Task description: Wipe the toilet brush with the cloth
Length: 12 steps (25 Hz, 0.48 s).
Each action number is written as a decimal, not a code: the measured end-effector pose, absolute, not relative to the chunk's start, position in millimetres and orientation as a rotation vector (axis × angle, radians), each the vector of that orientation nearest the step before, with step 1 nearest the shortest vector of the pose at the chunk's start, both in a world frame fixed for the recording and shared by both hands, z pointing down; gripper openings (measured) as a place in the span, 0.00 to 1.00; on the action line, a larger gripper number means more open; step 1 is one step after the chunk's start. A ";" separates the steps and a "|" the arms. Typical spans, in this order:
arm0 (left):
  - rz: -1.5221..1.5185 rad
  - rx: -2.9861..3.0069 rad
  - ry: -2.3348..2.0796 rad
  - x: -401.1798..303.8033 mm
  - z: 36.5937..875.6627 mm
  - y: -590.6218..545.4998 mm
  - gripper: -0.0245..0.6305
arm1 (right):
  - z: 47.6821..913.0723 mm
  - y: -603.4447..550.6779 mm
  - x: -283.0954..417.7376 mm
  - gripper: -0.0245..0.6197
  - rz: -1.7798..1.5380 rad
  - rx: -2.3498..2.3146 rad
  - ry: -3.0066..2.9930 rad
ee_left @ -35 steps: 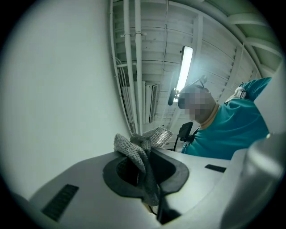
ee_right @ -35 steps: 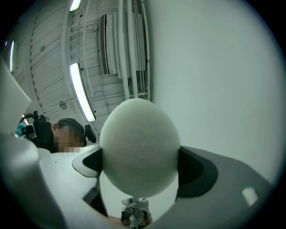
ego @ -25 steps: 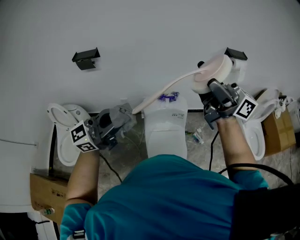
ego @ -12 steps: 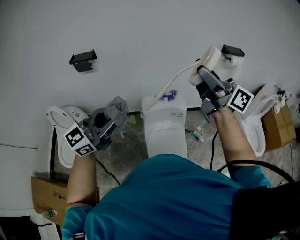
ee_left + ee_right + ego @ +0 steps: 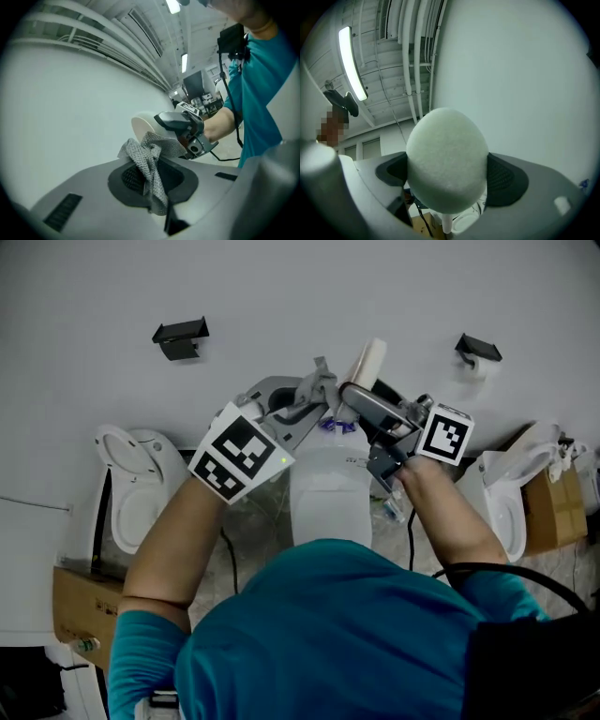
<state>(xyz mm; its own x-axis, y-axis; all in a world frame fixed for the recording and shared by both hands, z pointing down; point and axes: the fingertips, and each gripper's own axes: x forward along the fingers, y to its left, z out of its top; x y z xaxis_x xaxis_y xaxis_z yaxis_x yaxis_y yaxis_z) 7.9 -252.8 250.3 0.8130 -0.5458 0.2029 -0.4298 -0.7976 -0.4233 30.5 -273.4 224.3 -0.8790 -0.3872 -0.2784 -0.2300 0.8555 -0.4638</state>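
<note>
**Clerk:** Entry one, the right gripper (image 5: 447,176)?

**Keeper:** The jaws are set wide and pressed on both sides of the toilet brush (image 5: 446,159). It is clamped at its rounded white head, and a thin white shaft is seen below the head. In the head view the head is carried above the middle toilet (image 5: 328,493), in front of the pale wall (image 5: 281,287).

**Clerk:** Entry two, the left gripper (image 5: 152,183)?

**Keeper:** The jaws are drawn narrow. A grey mesh cloth (image 5: 149,161) is pinched between the pads, and its loose end is bunched above them.

**Clerk:** Cloth against brush?

**Keeper:** The cloth is held just beside the brush head, on its left in the head view. Whether the two are touching cannot be told.

**Clerk:** Fixtures?

**Keeper:** A left toilet (image 5: 131,488) and a right toilet (image 5: 511,493) are listed. A cardboard box (image 5: 80,610) is set beside the left one. A black bracket (image 5: 181,334) is mounted on the wall.
</note>
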 end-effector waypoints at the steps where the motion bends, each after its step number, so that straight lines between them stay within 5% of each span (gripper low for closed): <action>1: -0.477 -2.612 0.753 7.7 252.0 -253.7 0.09 | 222.8 -275.1 32.4 0.78 -0.608 -0.466 2.655; 12: -0.591 -2.507 0.812 1.6 268.7 -256.4 0.09 | 206.5 -294.7 76.1 0.78 -0.647 -0.499 2.489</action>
<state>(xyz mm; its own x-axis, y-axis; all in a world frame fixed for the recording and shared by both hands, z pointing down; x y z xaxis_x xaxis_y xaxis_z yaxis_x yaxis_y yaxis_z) 1.6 -256.4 268.7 0.7366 -0.6250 0.2584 -0.4382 -0.7320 -0.5217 76.1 -294.7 206.5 -0.7989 -0.4614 -0.3859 -0.2148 0.8181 -0.5334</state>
